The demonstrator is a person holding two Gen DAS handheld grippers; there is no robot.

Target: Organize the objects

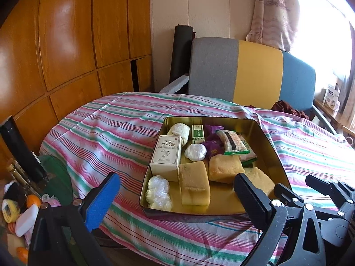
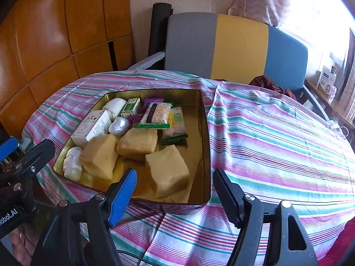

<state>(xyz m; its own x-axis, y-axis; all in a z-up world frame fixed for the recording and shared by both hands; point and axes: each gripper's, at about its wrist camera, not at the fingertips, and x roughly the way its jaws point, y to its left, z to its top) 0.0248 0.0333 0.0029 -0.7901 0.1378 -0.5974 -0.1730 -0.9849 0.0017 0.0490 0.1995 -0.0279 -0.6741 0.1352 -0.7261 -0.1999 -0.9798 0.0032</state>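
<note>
Both hand-held grippers empty, jaws wide, over the gold tin [image 2: 205,133].
I'd lower the right hand-held gripper [image 2: 175,190] squarely astride the nearest sponge cake [image 2: 168,170], squeezing gently; the left hand-held gripper [image 1: 177,190] waits.

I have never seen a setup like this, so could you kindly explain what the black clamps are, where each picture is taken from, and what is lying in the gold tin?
There is no robot: a person holds a two-finger clamp in each hand, with a camera on each looking along its fingers. One picture comes from the left gripper, the other from the right gripper. Both are open and hold nothing. On the striped cloth stands an open gold tin. It contains three yellow sponge cakes, a white carton, a small green box, purple packets, wrapped snack bars and white wrapped bundles. Behind stands a grey, yellow and blue chair.
</note>
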